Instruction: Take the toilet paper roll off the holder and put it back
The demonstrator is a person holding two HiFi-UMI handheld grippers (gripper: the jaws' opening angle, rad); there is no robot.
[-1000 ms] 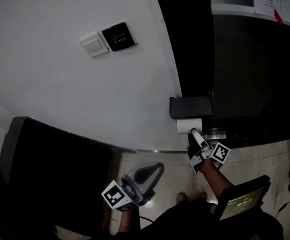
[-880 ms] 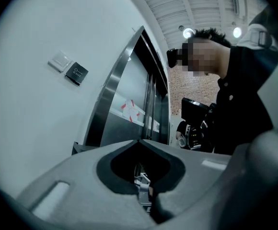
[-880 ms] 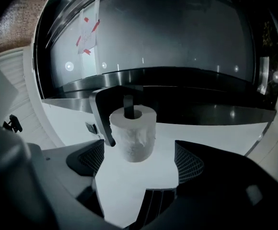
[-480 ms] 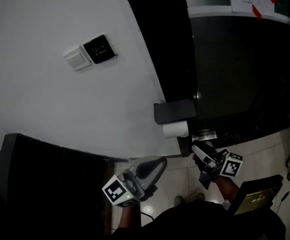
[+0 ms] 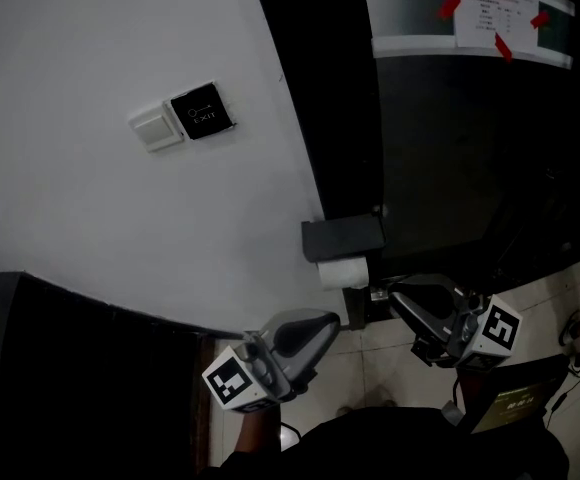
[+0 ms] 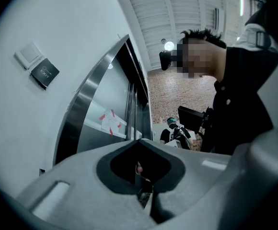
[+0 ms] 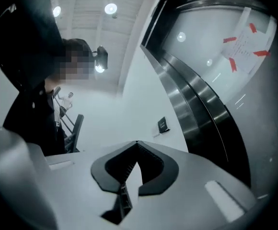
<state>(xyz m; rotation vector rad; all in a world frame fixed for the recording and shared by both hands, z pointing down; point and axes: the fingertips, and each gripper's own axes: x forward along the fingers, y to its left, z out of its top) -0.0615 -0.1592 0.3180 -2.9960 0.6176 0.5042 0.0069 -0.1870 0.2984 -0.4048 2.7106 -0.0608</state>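
right gripper (image 5: 406, 301) pulled back from toilet paper roll (image 5: 343, 271), jaws just closed together, nothing between | roll seen hanging under holder (image 5: 342, 238) on wall | left gripper (image 5: 308, 330) closed, empty, held low | put-back judged done

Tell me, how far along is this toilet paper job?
The toilet paper roll sits on its holder, matching the end state; whether it has come off yet, I cannot tell. Nothing is in hand: the right gripper has just closed empty, the left gripper is shut and empty, both clear of the roll. If untouched, both steps remain.
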